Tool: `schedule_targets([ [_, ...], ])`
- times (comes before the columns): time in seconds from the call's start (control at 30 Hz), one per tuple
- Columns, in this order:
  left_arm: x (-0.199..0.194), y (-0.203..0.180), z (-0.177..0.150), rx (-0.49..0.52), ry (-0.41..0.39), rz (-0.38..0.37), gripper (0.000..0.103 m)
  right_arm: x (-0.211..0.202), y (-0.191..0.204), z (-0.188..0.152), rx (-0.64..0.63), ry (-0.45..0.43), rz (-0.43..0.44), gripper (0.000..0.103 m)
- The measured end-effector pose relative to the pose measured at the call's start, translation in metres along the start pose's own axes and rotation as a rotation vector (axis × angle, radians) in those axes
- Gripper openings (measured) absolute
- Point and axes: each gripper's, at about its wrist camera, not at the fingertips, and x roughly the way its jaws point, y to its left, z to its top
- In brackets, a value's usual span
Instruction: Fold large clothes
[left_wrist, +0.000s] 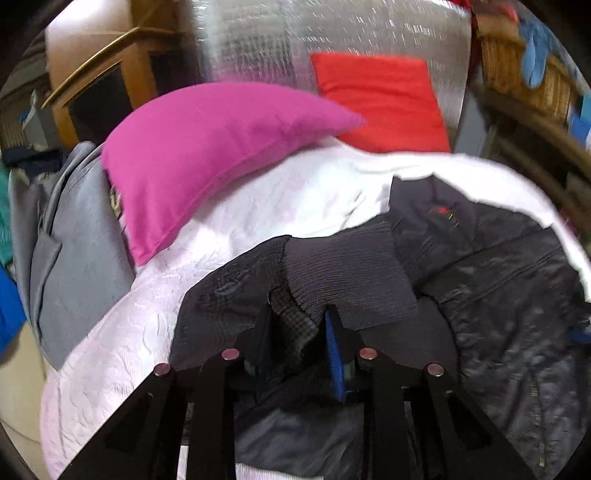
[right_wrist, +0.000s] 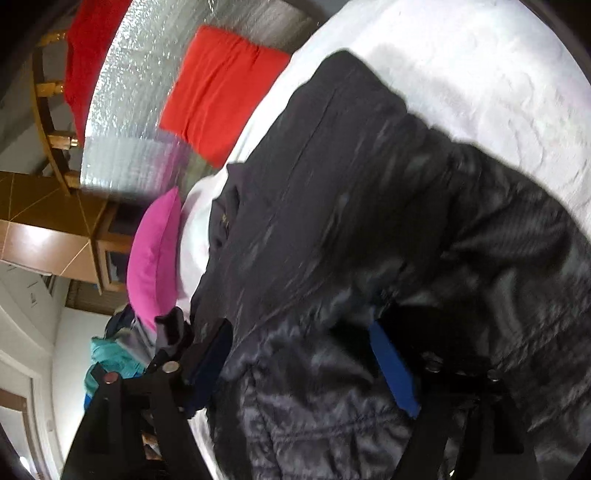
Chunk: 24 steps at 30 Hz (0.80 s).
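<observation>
A dark navy padded jacket lies on a white quilted bedcover. My left gripper is shut on the jacket's ribbed cuff, with cloth bunched between the fingers; a blue pad shows on the right finger. In the right wrist view the jacket fills the middle, tilted. My right gripper has jacket cloth between its fingers; the blue pad presses on it. The picture is blurred by motion.
A magenta pillow and a red pillow lie at the head of the bed. A grey garment hangs at the left edge. A wooden cabinet stands behind. A wicker basket is at the right.
</observation>
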Motion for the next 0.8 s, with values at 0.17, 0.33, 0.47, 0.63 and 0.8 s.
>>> schedule_targets([
  [0.17,-0.041,0.001,-0.013,-0.031,-0.068,-0.037,0.027,0.006,0.012,-0.008,-0.042,0.029,0.02,0.081],
  [0.33,-0.075,-0.043,-0.013,0.014,-0.109,-0.102,0.027,0.013,0.028,-0.018,-0.08,0.102,0.103,0.081],
  [0.47,-0.083,-0.106,-0.011,0.086,-0.091,-0.208,0.027,0.011,0.035,-0.023,-0.084,0.12,0.188,0.081],
  [0.63,-0.057,-0.186,-0.012,0.16,0.065,-0.322,0.035,0.005,0.033,-0.019,-0.059,0.088,0.247,0.081],
  [0.8,-0.069,-0.171,-0.021,0.068,0.065,-0.369,0.042,0.001,0.024,-0.012,-0.009,0.08,0.286,0.081],
])
